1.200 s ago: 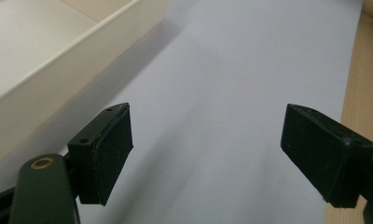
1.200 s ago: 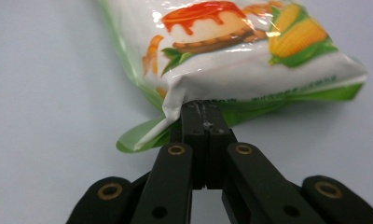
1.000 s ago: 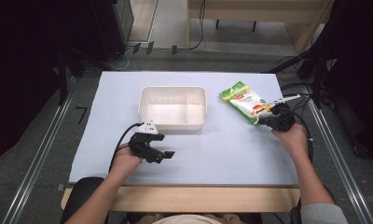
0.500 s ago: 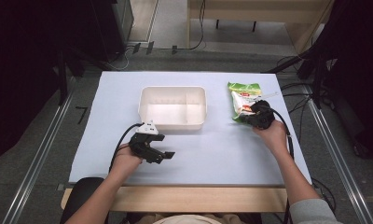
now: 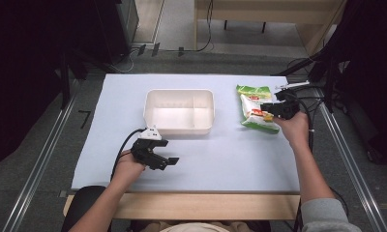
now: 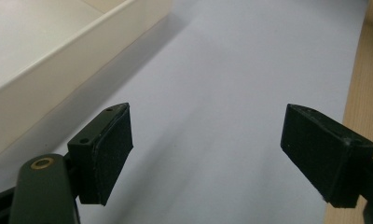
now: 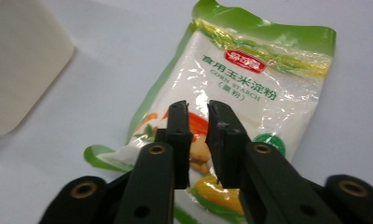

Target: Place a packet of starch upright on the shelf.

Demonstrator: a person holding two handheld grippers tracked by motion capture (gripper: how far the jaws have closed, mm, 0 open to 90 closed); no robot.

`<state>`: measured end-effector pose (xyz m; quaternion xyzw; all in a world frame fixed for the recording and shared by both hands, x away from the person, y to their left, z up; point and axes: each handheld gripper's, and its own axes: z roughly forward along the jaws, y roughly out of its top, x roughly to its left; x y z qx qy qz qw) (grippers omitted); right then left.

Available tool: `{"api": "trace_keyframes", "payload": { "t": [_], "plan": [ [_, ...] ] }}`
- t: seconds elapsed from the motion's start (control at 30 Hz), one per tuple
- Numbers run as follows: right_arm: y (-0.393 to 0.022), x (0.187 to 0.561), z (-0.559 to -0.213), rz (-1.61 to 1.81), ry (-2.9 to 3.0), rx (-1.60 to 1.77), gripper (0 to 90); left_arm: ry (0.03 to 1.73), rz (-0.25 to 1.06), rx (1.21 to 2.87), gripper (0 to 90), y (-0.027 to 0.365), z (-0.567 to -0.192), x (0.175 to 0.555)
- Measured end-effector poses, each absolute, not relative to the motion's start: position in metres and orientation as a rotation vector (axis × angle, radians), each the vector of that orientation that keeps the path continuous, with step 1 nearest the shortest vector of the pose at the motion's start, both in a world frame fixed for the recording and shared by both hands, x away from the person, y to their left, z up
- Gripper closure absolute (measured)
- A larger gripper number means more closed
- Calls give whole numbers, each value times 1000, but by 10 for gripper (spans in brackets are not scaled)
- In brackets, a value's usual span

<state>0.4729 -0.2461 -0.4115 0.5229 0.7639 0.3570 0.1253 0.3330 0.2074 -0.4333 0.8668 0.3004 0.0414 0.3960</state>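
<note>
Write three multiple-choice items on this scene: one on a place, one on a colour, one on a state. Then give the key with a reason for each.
1. Where does the bag lie relative to the tub, seen from the person's side?
A. inside it
B. to its right
C. to its left

2. What is the bag's border colour?
A. green
B. blue
C. black

3. How do the left gripper's jaws stand?
A. shut on the tub
C. wide apart over bare table
B. shut on the bag

Key:
1 B: in the high view it lies apart from the tub, on the right.
2 A: green edges show.
3 C: a wide gap shows between its jaws.
</note>
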Motion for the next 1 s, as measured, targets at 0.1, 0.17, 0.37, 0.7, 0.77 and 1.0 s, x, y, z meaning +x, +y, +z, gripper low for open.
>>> {"api": "trace_keyframes", "payload": {
  "t": [0.1,0.17,0.37,0.7,0.77,1.0],
  "plan": [
    [-249,486,-415,1012,2215,1559,707,761,111,2207,173,209,-433,332],
    [-251,494,-418,982,2207,1581,685,762,121,2207,173,210,-434,331],
    [-262,514,-427,934,2167,1651,613,780,131,2212,173,213,-434,328],
    [-269,534,-446,892,2132,1715,491,800,166,2226,173,218,-435,322],
    [-268,538,-449,881,2120,1728,464,807,169,2220,173,218,-436,321],
    [-269,551,-467,930,2084,1805,360,815,177,2230,173,220,-436,320]
  ]
}}
